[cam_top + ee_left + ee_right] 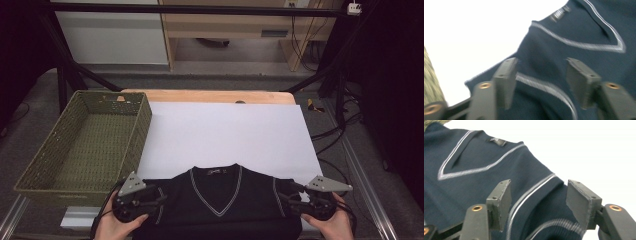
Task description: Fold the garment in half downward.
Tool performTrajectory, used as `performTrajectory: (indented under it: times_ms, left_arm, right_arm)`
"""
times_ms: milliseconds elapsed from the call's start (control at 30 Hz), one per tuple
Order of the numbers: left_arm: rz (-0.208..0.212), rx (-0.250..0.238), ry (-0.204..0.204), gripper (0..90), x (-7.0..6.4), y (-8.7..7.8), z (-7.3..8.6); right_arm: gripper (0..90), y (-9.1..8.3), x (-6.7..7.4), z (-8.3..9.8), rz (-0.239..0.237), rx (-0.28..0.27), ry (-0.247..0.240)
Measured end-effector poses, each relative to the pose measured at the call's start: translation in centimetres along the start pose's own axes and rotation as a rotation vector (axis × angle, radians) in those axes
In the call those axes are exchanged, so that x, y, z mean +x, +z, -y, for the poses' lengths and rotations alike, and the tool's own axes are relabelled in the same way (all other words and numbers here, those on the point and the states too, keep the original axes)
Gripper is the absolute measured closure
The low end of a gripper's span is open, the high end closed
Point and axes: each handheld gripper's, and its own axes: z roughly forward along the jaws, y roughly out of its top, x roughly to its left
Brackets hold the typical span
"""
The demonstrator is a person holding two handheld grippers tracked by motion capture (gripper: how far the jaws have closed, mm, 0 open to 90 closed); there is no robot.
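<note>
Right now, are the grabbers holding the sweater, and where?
Nothing is held. The left gripper and right gripper both stand open over the dark vest's shoulder edges, pads apart from the cloth.

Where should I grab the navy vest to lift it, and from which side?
Grip the navy vest at its two shoulder edges by the striped armholes, left gripper and right gripper each coming down from its outer side. It lies flat, neckline away, and both jaws stand open over those edges.

Matt knit vest (220,205), woven basket (85,145)
</note>
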Motion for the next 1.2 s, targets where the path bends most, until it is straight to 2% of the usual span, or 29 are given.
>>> performTrajectory:
  times_ms: [33,133,267,367,433,567,633,667,833,900,967,1067,1200]
  left_arm:
    - [-0.008,-0.004,0.012,36.1,0.3,0.6,-0.5]
    - [-0.041,0.006,0.007,26.1,1.4,2.7,-1.8]
    - [-0.071,0.027,-0.005,22.1,2.6,4.7,-2.5]
    - [-0.099,0.03,-0.021,22.7,3.3,5.6,-2.4]
    - [-0.111,0.047,-0.048,23.1,3.7,6.2,-2.2]
    - [-0.143,0.094,-0.024,26.7,3.9,7.0,-1.7]
    - [-0.173,0.108,-0.013,29.1,4.1,7.3,-1.5]
    - [-0.182,0.114,-0.023,29.9,4.3,7.4,-1.3]
    - [-0.204,0.138,-0.02,34.5,4.6,7.7,-0.9]
    - [-0.193,0.139,-0.034,35.6,4.6,7.8,-0.7]
    - [-0.181,0.138,-0.027,37.9,4.4,7.7,-0.6]
    - [-0.122,0.146,-0.044,42.8,4.3,7.6,-0.5]
    - [-0.091,0.16,-0.05,42.8,4.2,7.4,-0.3]
  right_arm:
    - [35.5,0.2,-0.3,-0.3,0.005,-0.005,0.001]
    - [33.1,1.4,-1.5,-1.0,0.018,-0.017,0.015]
    - [30.6,3.0,-2.9,-1.1,0.035,-0.013,0.027]
    - [30.3,3.7,-3.8,-0.9,0.049,-0.003,0.033]
    - [30.3,4.0,-4.3,-0.7,0.063,0.002,0.041]
    - [30.4,4.2,-5.4,-0.2,0.094,0.024,0.051]
    - [30.5,4.3,-5.8,0.1,0.112,0.037,0.053]
    - [30.5,4.3,-5.9,0.2,0.116,0.043,0.055]
    - [30.5,4.5,-6.6,0.7,0.131,0.065,0.061]
    - [30.7,4.6,-6.8,0.9,0.14,0.07,0.064]
    - [31.1,4.7,-7.0,1.1,0.141,0.075,0.066]
    - [31.4,4.8,-7.0,1.3,0.133,0.091,0.066]
    - [31.6,4.9,-6.8,1.4,0.108,0.117,0.066]
